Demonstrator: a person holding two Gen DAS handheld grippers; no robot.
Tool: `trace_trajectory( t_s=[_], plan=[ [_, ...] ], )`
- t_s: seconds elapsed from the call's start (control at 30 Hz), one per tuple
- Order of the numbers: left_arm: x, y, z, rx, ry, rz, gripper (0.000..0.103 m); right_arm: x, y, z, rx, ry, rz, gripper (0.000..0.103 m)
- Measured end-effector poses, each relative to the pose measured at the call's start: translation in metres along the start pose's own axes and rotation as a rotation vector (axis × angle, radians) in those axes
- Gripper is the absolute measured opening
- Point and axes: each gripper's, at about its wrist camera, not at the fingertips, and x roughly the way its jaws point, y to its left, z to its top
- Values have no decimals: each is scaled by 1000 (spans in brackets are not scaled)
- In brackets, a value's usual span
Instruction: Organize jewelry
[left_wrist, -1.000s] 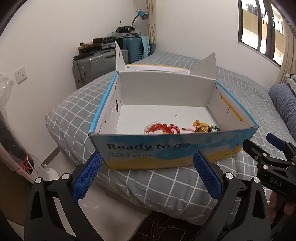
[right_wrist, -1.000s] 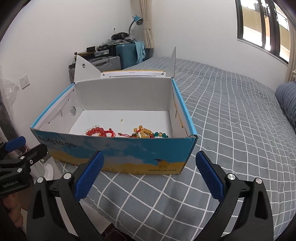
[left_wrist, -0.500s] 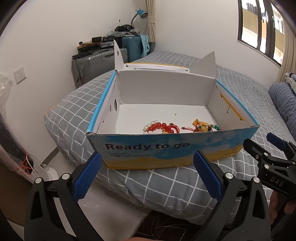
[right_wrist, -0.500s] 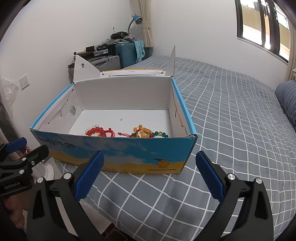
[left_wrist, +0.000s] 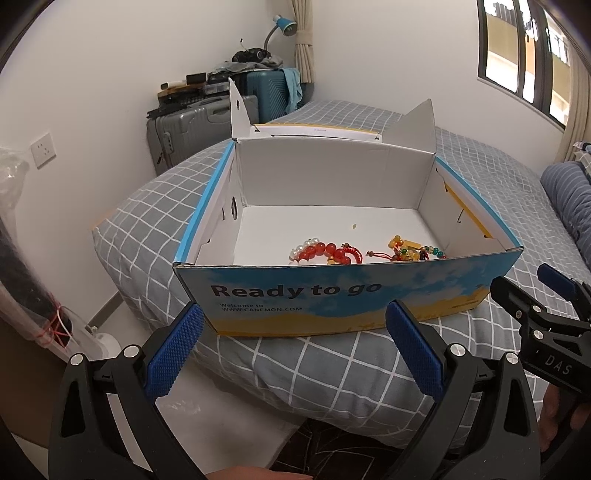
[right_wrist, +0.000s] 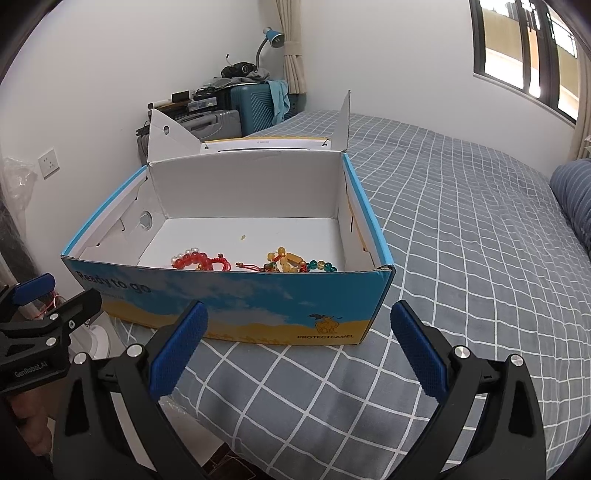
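An open blue and yellow cardboard box sits on the bed corner. Inside, near its front wall, lie a red bead bracelet with some pearl beads and a yellow and green bead bracelet. My left gripper is open and empty, just in front of the box. My right gripper is open and empty, in front of the box's right half. Each gripper also shows at the edge of the other's view.
The bed has a grey checked cover stretching right and back. A blue striped pillow lies at the far right. Suitcases stand by the wall behind the box. A wrapped object stands on the floor at the left.
Both grippers have risen slightly and edged toward the box, so more of its inside shows. Both stay open and the bracelets have not moved.
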Motion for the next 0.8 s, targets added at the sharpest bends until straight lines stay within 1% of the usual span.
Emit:
trace_trajectory(
  t_s=[0.8],
  plan=[
    [-2, -2, -1, -2, 0, 3, 97, 0, 1, -1, 4, -1, -1, 95]
  ],
)
